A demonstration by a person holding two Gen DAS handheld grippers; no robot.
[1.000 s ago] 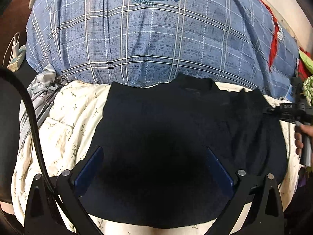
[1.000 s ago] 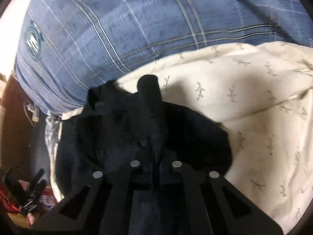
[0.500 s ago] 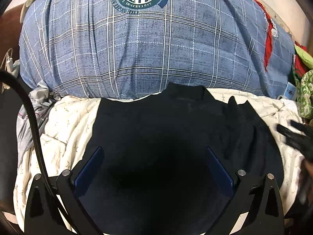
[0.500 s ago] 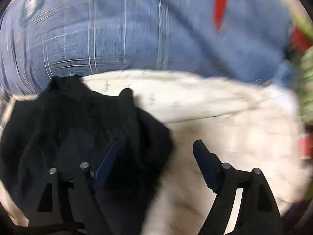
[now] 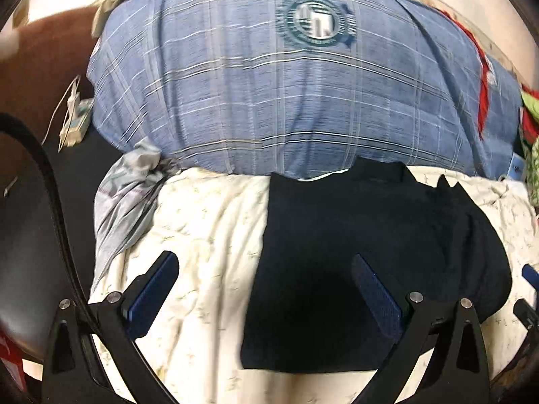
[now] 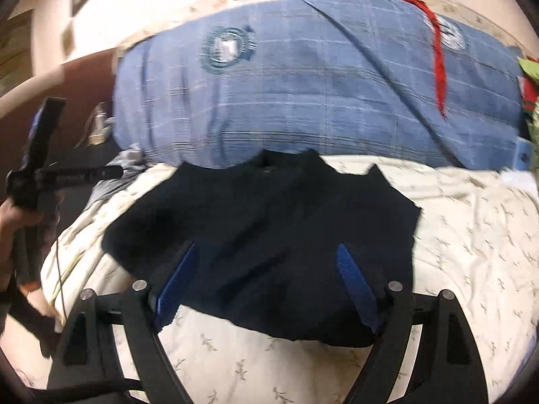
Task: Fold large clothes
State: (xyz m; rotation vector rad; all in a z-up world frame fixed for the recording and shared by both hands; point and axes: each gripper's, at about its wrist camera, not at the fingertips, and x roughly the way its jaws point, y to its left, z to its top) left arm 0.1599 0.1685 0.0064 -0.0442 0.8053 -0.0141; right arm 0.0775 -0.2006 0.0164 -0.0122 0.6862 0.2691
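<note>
Ahead of both sets of tongs, the dark garment (image 6: 269,232) lies partly folded on a cream floral bedsheet (image 6: 471,252), its collar end touching a big blue plaid duvet (image 6: 320,77) at the far side. The right gripper (image 6: 266,286) hangs over the near hem with its jaws spread wide and nothing between them; its blue pads frame the cloth without pinching it. The left gripper (image 5: 266,289) is likewise wide open and empty, sitting off the garment's left edge so that one finger is over bare sheet and the other over dark fabric (image 5: 370,252).

By its look the garment is soft, limp knit, light for its size, and it should drape and sag rather than hold a crease by itself. A single-layer pinch would likely drag only the top ply, so a firm hold on the doubled hem corners nearest the tongs seems the better choice, one corner per gripper. Whether the far sleeve lies tucked flat cannot be told; the dark cloth hides its folds.
</note>
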